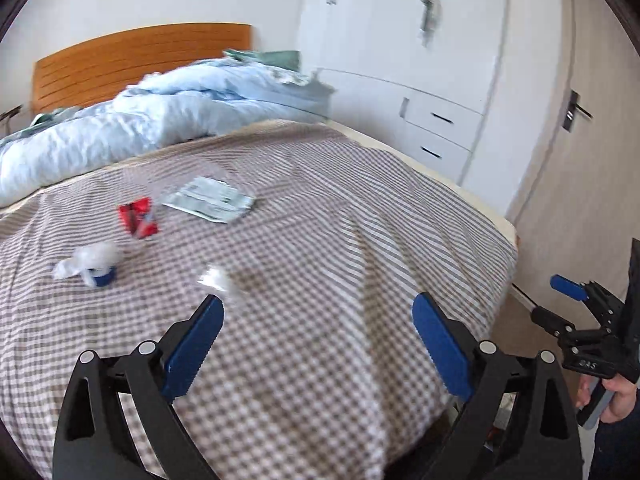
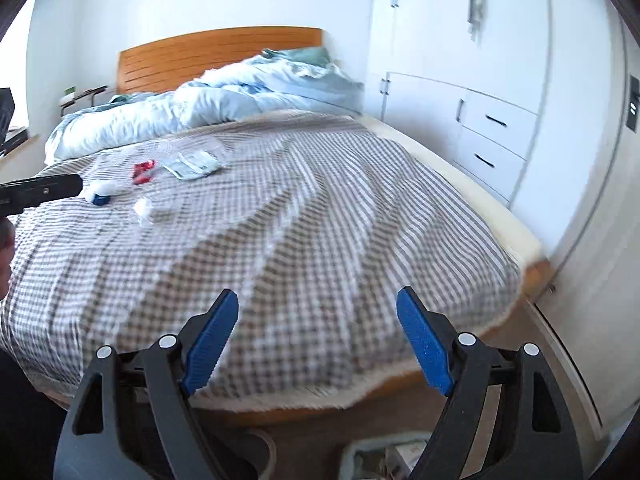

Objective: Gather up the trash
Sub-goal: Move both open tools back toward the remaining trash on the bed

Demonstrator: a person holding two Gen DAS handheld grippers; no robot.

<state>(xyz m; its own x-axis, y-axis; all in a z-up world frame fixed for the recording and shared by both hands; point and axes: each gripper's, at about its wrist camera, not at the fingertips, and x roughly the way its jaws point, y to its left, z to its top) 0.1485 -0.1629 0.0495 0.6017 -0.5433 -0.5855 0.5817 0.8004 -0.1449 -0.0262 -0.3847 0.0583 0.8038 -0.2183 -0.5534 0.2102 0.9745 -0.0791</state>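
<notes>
Approach step, by the look of it: nothing gripped yet, all trash lying on the checked bedspread (image 1: 320, 264).

Left to right in left wrist view: crumpled white tissue w/ blue cap-like bit (image 1: 90, 266) far left, well ahead of the left gripper (image 1: 318, 344) and off to its left. Red wrapper (image 1: 138, 216) just beyond, further up the bed. Small white wad (image 1: 218, 278) just past the left blue pad's tip, near but seemingly not touching; blurred, so can't say what material. Flat greenish-white packet (image 1: 210, 200) further on, roughly ahead of the jaw gap, w/ what may be clear plastic beside it, too faint to call. Left gripper spread wide, nothing between pads. Right gripper (image 1: 568, 300) at far right edge, off the bed's corner, held in the right hand (image 1: 616, 396).

Right wrist view: same trash cluster upper left, well apart from the right gripper (image 2: 318, 324), which stands wide too, empty, over the bed's foot end. Light container (image 2: 384, 456) low in frame betw. the arms, on the floor, w/ some contents; prob. the bin, not certain.

Next move, as a guess: left gripper nudged fwd and slightly left to bracket the white wad, then closed; soft thing on soft cloth, so pinch low but w/o snagging the bedspread. Then over to the bin.
</notes>
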